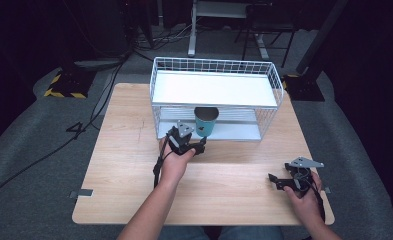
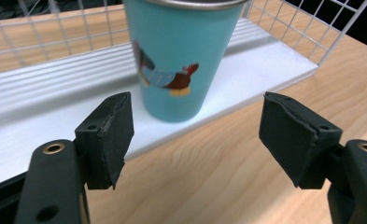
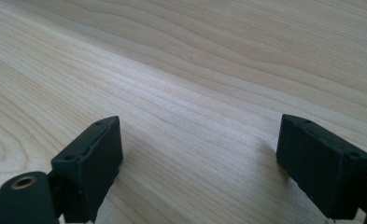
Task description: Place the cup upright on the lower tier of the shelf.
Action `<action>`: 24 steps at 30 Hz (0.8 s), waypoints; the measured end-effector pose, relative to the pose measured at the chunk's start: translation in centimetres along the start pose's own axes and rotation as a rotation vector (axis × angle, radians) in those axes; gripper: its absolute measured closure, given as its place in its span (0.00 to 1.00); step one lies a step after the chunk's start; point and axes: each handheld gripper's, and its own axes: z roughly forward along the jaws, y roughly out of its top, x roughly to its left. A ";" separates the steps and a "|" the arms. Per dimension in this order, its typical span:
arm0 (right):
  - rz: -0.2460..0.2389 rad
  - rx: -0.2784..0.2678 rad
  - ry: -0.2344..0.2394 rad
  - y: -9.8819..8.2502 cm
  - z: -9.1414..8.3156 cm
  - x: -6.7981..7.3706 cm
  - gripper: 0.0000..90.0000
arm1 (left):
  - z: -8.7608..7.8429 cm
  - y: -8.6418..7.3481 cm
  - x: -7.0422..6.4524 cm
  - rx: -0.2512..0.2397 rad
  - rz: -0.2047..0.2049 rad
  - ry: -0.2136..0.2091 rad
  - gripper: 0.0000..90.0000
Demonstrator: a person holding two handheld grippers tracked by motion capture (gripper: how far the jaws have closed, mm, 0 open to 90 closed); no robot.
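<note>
In the left gripper view the teal cup [image 2: 174, 56] is cut off at the top edge, its rim barely showing, and its printed figure is blurred. In the high view the rack's upper shelf [image 1: 214, 89] hides the cup's mouth.

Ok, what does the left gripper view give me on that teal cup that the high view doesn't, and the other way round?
Left gripper view: the bird picture on the teal cup, and the open jaws short of it, not touching. High view: the whole wire rack with its white upper shelf, the wooden table, and the right gripper far off near the table's front edge. Both: the cup upright on the lower shelf, the left gripper facing it.
</note>
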 end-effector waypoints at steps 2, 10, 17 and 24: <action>-0.001 0.000 0.000 0.0 0.0 0.0 0.17 | -0.8 0.0 0.0 0.011 -0.009 0.004 0.31; 0.003 0.001 0.005 0.0 0.0 0.0 0.17 | -3.8 -0.6 -0.6 0.018 0.052 -0.005 0.32; 0.014 0.002 -0.007 0.2 0.2 0.2 0.17 | -6.0 -1.6 -0.5 0.027 0.063 -0.025 0.30; 0.013 0.002 -0.006 0.2 0.2 0.2 0.17 | -8.0 -3.1 0.4 0.030 0.058 -0.029 0.29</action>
